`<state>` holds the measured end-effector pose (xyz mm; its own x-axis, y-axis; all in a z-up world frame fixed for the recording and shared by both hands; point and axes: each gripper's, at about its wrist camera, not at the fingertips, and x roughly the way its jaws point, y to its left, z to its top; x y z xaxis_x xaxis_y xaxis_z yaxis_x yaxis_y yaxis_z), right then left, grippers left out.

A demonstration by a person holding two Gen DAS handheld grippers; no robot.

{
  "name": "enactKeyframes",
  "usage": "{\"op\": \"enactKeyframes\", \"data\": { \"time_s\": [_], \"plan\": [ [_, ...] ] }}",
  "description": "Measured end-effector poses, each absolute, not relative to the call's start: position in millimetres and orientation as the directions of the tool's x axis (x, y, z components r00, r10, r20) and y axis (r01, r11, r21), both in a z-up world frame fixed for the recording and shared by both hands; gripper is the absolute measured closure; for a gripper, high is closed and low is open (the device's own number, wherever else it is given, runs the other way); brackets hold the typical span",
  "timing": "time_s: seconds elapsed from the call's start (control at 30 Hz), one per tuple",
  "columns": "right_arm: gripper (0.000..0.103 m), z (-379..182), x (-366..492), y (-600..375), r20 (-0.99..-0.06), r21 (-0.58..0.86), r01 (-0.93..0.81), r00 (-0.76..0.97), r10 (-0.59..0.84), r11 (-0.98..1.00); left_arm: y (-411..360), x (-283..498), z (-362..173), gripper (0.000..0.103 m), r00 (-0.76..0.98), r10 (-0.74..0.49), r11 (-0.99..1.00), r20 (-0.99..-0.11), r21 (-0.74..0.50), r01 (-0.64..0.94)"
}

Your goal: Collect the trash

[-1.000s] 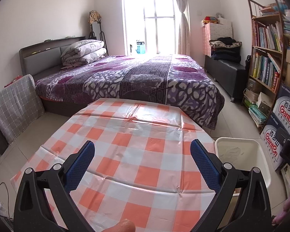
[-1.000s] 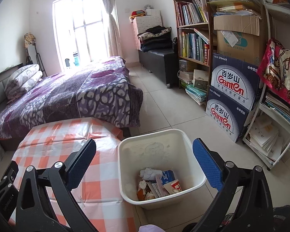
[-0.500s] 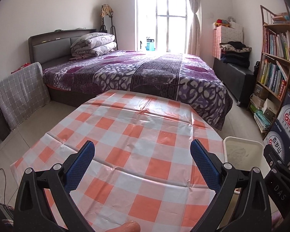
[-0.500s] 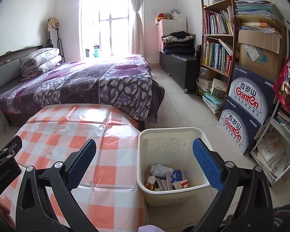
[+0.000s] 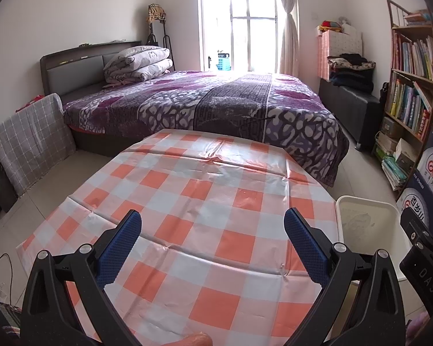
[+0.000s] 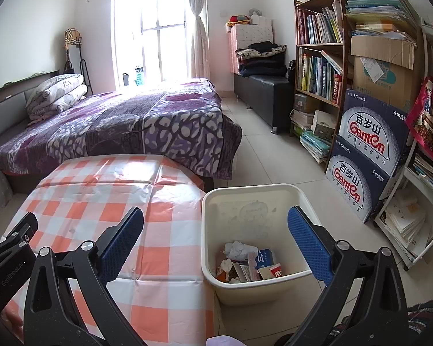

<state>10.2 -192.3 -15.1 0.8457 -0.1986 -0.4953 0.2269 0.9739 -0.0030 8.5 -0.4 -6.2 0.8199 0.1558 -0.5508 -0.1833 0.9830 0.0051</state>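
Note:
A white trash bin [image 6: 254,201] stands on the floor right of the table and holds crumpled paper and small packages [image 6: 249,262]. Its rim also shows in the left wrist view [image 5: 366,204]. The table has an orange and white checked cloth [image 5: 210,201], also seen in the right wrist view [image 6: 115,201]. My left gripper [image 5: 212,230] is open and empty above the cloth. My right gripper [image 6: 215,230] is open and empty, above the table's right edge and the bin.
A bed with a purple cover [image 5: 216,101] lies beyond the table. A bookshelf [image 6: 317,52] and stacked Ganten boxes [image 6: 363,150] line the right wall. A black bench with folded clothes [image 6: 262,86] stands near the window. Tiled floor [image 6: 268,161] lies between bed and shelf.
Both views have swung to the left: the table and the bin now sit further right in each frame. Both grippers stay open and empty.

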Motion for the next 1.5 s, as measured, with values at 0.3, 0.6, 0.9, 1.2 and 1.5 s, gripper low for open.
{"op": "enactKeyframes", "data": {
  "time_s": [0.3,0.6,0.9,1.2,1.5],
  "plan": [
    [0.007,-16.2,9.9,-193.3,-0.5,0.0,0.227,0.844,-0.197,0.974,-2.7,7.8,-7.3,0.007,0.82,0.152,0.984,-0.552,0.011,-0.175],
    [0.007,-16.2,10.0,-193.9,-0.501,0.002,0.227,0.843,-0.196,0.974,-2.9,7.7,-7.4,0.007,0.82,0.153,0.984,-0.552,0.012,-0.175],
    [0.007,-16.1,9.9,-194.2,-0.502,0.003,0.227,0.842,-0.195,0.974,-3.1,7.9,-7.2,0.007,0.819,0.153,0.984,-0.553,0.012,-0.175],
    [0.007,-15.8,10.3,-194.8,-0.506,0.003,0.229,0.84,-0.196,0.973,-3.7,7.8,-7.6,0.007,0.819,0.151,0.985,-0.554,0.012,-0.174],
    [0.007,-20.1,8.6,-196.0,-0.511,0.002,0.233,0.836,-0.199,0.972,-4.4,8.1,-8.3,0.007,0.818,0.152,0.985,-0.555,0.014,-0.173]
  ]
}}
